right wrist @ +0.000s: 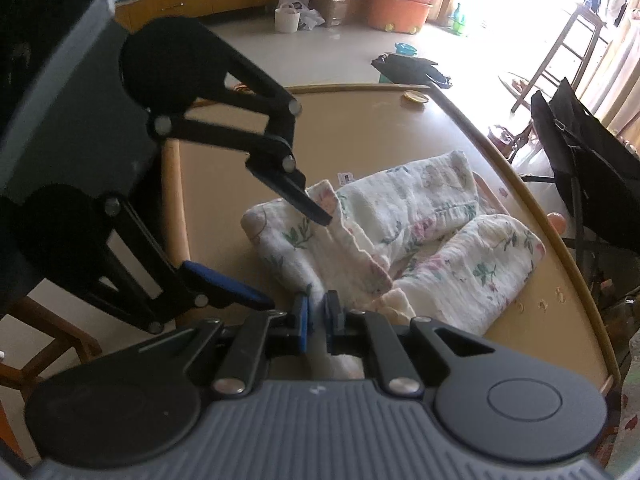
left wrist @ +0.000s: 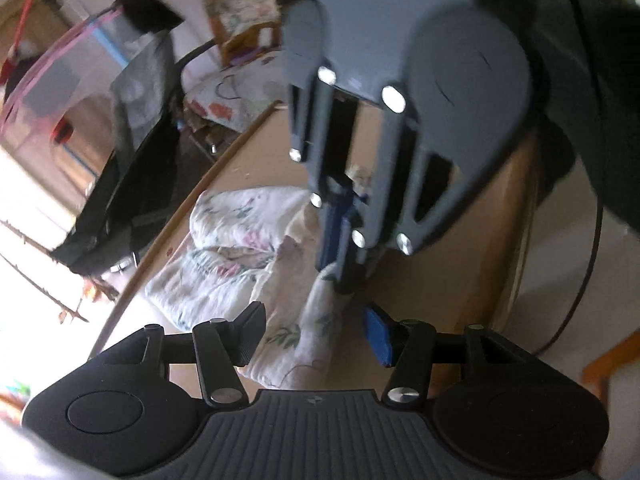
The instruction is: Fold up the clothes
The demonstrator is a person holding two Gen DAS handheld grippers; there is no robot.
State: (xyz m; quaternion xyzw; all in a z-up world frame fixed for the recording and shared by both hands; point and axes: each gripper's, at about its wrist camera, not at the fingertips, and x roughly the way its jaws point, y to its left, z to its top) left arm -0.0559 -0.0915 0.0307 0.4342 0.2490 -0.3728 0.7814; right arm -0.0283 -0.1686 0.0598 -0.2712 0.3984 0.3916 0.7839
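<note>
A white floral garment (left wrist: 244, 256) lies crumpled on the tan table (left wrist: 440, 264); it also shows in the right wrist view (right wrist: 432, 240). My left gripper (left wrist: 316, 334) is open, its fingers astride a strip of the garment near the table's middle. My right gripper (right wrist: 316, 318) is shut on an edge of the garment, and the cloth runs up between its blue pads. In the left wrist view the right gripper (left wrist: 340, 256) hangs from above, fingers closed on the cloth. In the right wrist view the left gripper (right wrist: 296, 256) stands open over the garment's left part.
A black bag (left wrist: 128, 184) on a chair stands beside the table's edge; it also shows in the right wrist view (right wrist: 592, 168). A small yellow lid (right wrist: 415, 97) lies at the table's far corner. Wooden stools, a bench, tubs and bags stand on the floor around.
</note>
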